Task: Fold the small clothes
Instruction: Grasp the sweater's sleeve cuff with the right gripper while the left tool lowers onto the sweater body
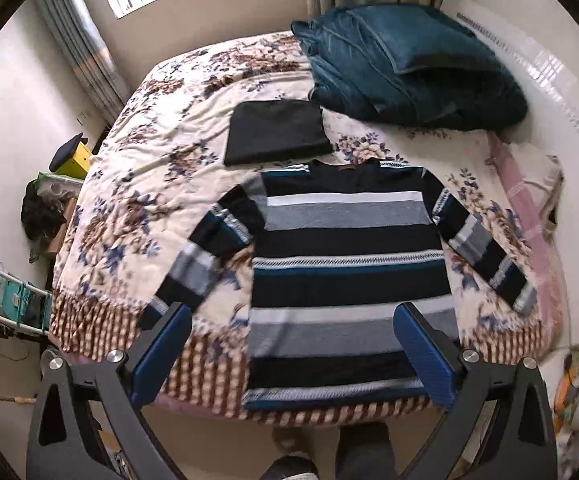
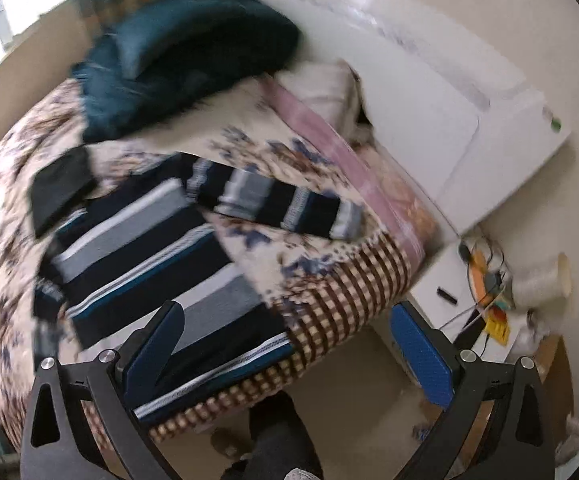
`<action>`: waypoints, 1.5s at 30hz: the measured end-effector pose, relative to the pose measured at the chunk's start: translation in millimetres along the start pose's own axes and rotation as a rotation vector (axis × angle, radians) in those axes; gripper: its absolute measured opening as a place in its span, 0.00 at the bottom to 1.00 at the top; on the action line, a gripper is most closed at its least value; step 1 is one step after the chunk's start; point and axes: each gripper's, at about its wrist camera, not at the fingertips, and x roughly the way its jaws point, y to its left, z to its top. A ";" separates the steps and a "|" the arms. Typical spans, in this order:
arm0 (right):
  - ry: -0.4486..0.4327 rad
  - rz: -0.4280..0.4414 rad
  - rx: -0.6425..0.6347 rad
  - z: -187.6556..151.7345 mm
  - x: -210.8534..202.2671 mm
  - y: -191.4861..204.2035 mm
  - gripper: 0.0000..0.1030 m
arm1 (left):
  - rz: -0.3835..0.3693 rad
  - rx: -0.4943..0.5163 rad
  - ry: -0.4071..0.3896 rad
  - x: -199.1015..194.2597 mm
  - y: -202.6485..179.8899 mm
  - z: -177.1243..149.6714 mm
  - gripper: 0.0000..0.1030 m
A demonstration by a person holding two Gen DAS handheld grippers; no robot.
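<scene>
Seemingly, from the left wrist, the striped sweater [image 1: 349, 256] is seen spread flat and unfolded on the bed [image 1: 137, 184], beyond it a black garment [image 1: 275, 132] already folded; the left gripper [image 1: 293, 356] is held spread, empty

From the right wrist, blurred, the right gripper [image 2: 289, 356] is likewise spread over the bed's corner, floor open beside

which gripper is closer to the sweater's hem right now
Left. The left gripper hangs open over the striped sweater hem; the right gripper hangs open off its corner, past the bed edge.
</scene>
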 end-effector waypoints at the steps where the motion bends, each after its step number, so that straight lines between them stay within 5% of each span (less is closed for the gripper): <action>1: 0.020 -0.010 0.036 14.4 30.1 -10.7 1.00 | 0.007 0.006 0.008 16.6 -13.3 4.2 1.00; 10: 0.214 -0.051 0.328 72.0 255.4 -108.6 1.00 | 0.045 0.019 0.139 182.9 -119.3 44.4 1.00; 17: 0.368 0.054 0.715 44.2 413.5 -172.4 1.00 | 0.080 0.025 0.290 307.6 -160.0 30.5 1.00; 22: 0.349 0.097 1.006 14.4 478.0 -190.5 0.96 | 0.102 0.014 0.341 368.5 -168.8 25.0 1.00; 25: 0.286 0.078 1.094 7.5 492.9 -187.5 0.80 | 0.103 -0.002 0.354 390.6 -166.0 26.6 1.00; 28: 0.162 0.042 1.125 10.2 490.1 -177.7 0.40 | 0.099 -0.016 0.358 400.6 -158.3 28.1 1.00; 29: 0.134 0.029 1.114 13.7 487.9 -172.1 0.20 | 0.098 -0.021 0.357 403.0 -154.9 29.5 1.00; 30: 0.118 0.025 1.098 17.5 486.0 -165.5 0.16 | 0.097 -0.026 0.355 404.5 -149.9 30.9 1.00; 34: 0.046 0.019 0.953 47.3 457.8 -117.8 0.15 | 0.095 -0.065 0.343 404.0 -119.1 40.6 1.00; 39: -0.048 0.096 0.676 102.5 391.5 -13.2 0.14 | 0.124 -0.140 0.308 395.6 -54.1 57.2 1.00; 45: -0.104 0.271 0.262 141.8 318.4 198.9 0.14 | 0.199 -0.264 0.263 388.2 58.1 63.6 1.00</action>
